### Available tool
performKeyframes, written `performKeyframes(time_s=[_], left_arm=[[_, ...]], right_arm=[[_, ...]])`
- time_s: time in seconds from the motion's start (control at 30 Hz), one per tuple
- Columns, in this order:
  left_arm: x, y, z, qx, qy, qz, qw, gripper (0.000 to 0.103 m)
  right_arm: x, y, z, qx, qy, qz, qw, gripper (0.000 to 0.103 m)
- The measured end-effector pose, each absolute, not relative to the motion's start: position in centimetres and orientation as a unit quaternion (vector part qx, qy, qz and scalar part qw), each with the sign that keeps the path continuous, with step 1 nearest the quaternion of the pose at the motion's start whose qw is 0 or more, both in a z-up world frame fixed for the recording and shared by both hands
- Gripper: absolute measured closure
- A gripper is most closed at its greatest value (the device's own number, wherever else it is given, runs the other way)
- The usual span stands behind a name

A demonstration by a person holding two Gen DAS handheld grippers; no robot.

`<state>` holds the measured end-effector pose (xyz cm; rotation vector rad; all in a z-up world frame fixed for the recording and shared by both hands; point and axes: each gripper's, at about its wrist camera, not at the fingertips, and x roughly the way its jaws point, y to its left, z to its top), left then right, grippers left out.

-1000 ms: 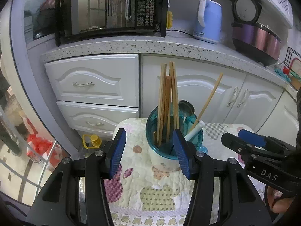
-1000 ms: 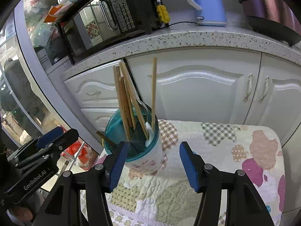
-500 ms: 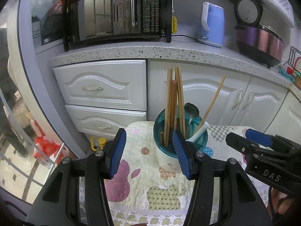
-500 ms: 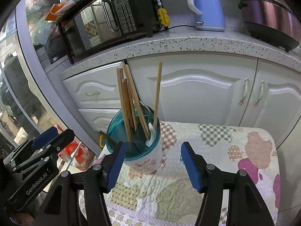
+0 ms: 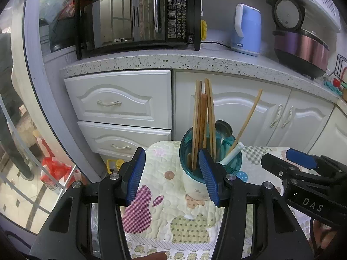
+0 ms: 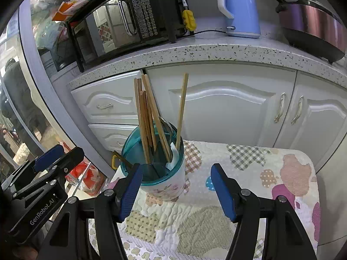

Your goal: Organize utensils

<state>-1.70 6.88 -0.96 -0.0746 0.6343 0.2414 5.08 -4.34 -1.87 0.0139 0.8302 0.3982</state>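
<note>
White cabinet doors (image 5: pixel 234 117) and drawers (image 5: pixel 121 99) with curved metal handles fill the middle of the frame under a speckled stone worktop (image 5: pixel 151 61). Along the top stand a black microwave (image 5: pixel 134 15), a blue kettle (image 5: pixel 246 29) and a purple rice cooker (image 5: pixel 301 47). At lower left, a tiled floor (image 5: pixel 26 197) shows through glass.

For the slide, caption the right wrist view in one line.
Right gripper, empty and opening, faces a utensil cup of chopsticks on a patchwork cloth.
</note>
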Motion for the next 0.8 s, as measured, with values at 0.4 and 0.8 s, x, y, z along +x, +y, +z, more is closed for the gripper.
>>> performKeyframes(time_s=[0.4,0.8], left_arm=[[-1.63,6.75,-1.51,-0.039,0.316,0.121,0.94,0.052],[-1.47,6.94,-1.7,-0.036,0.314,0.128,0.94,0.052]], right_arm=[[5.25,-4.42,-2.21,0.001,0.408,0.19,0.893,0.039],[5.49,-4.02,-2.38,-0.003,0.411,0.19,0.892,0.039]])
